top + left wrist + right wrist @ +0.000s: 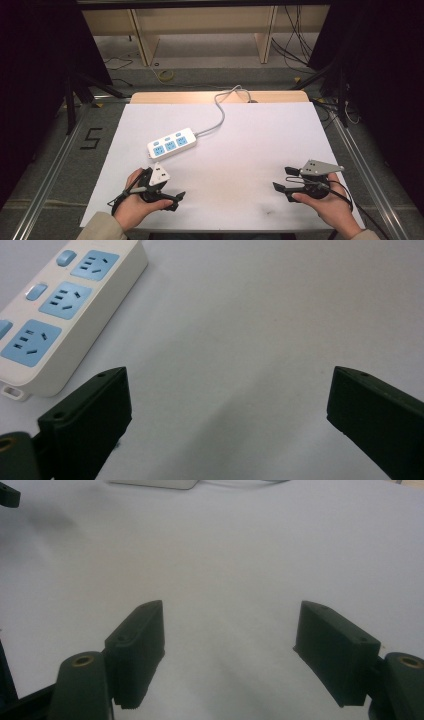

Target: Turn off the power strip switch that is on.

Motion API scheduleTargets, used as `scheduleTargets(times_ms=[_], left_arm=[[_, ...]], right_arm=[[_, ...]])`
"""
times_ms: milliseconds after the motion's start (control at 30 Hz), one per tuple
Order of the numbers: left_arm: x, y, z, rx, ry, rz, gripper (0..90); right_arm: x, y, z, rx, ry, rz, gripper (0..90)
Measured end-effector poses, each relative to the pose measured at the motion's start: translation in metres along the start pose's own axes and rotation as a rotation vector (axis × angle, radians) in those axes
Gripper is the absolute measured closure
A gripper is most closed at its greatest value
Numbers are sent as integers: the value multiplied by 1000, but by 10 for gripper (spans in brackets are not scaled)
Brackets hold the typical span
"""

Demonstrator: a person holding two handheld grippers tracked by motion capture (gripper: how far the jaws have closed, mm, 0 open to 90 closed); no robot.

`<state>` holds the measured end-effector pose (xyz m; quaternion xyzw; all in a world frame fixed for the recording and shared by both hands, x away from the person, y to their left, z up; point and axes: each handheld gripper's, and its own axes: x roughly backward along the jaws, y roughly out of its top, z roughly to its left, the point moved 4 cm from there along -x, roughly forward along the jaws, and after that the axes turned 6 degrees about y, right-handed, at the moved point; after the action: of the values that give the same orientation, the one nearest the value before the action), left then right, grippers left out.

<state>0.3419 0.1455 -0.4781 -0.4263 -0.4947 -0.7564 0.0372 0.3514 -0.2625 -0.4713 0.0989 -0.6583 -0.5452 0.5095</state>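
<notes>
Across the high view, a white power strip (pixel 172 143) with three blue sockets lies slantwise on the white sheet (pixel 250 150) that covers the table, its grey cord (pixel 220 112) curling off toward the far edge; the left gripper (pixel 172 196) sits in the person's left hand just near the strip's closer end, apart from it, while the right gripper (pixel 282 180) rests in the right hand well apart on the other side, and both look empty. A black numeral 5 (pixel 91 138) is marked on the floor to the left. Along the left gripper view, the jaws stand spread wide over bare sheet, with the power strip (pixel 60 310) just beyond the left jaw, its three blue sockets and small blue switches facing up; no brand name is legible there. From the right gripper view, the jaws are likewise spread with nothing between them, and a white edge at the top is probably the strip (pixel 155 483), though too little shows to be sure. Nothing seems begun yet: the strip lies untouched, so reaching and grasping it are left.
</notes>
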Motion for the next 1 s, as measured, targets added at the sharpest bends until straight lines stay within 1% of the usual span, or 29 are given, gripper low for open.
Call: scheduleTargets(times_ms=[133,167,200,233,267,333,367,400,433,467,500,533,567,633,667,700,800,900,967,1000], left_arm=[[1,0,0,12,7,-1,85],[2,-1,1,12,7,-1,106],[3,0,1,15,3,-4,153],[3,0,1,17,6,-9,153],[4,1,2,20,16,-6,177],[6,3,3,27,30,-22,291],[8,4,4,36,45,-24,291],[9,5,6,48,61,-31,360],[10,6,7,62,69,-43,481],[12,7,11,52,69,-58,559],[12,7,13,56,75,-54,636],[12,7,13,56,75,-54,685],[12,8,15,65,89,-53,739],[13,12,20,77,92,-57,825],[13,14,22,84,96,-61,825],[14,19,26,106,110,-65,894],[15,22,28,111,114,-60,895],[13,25,29,88,118,-50,896],[11,26,29,88,121,-54,896],[11,26,30,80,124,-48,896]], right_arm=[[-1,1,1,5,4,3,283],[-1,1,2,7,3,4,283],[-1,1,2,6,5,2,283],[-1,1,2,6,5,2,283],[-1,1,2,6,4,2,283],[-1,1,2,5,4,1,283],[-1,1,2,5,4,1,283],[-1,1,2,5,5,1,283],[-1,1,2,5,5,1,283],[-1,1,2,5,5,0,283],[-1,1,2,4,6,-2,283],[-1,1,2,3,6,-1,283],[-1,2,1,7,6,-2,283],[-1,2,1,7,6,-1,283],[-1,2,1,7,6,-1,283],[-2,2,1,8,5,2,282],[-1,2,2,8,6,0,282],[-1,2,2,5,5,3,282],[-1,1,2,5,5,4,282],[-2,2,2,8,6,2,282]])
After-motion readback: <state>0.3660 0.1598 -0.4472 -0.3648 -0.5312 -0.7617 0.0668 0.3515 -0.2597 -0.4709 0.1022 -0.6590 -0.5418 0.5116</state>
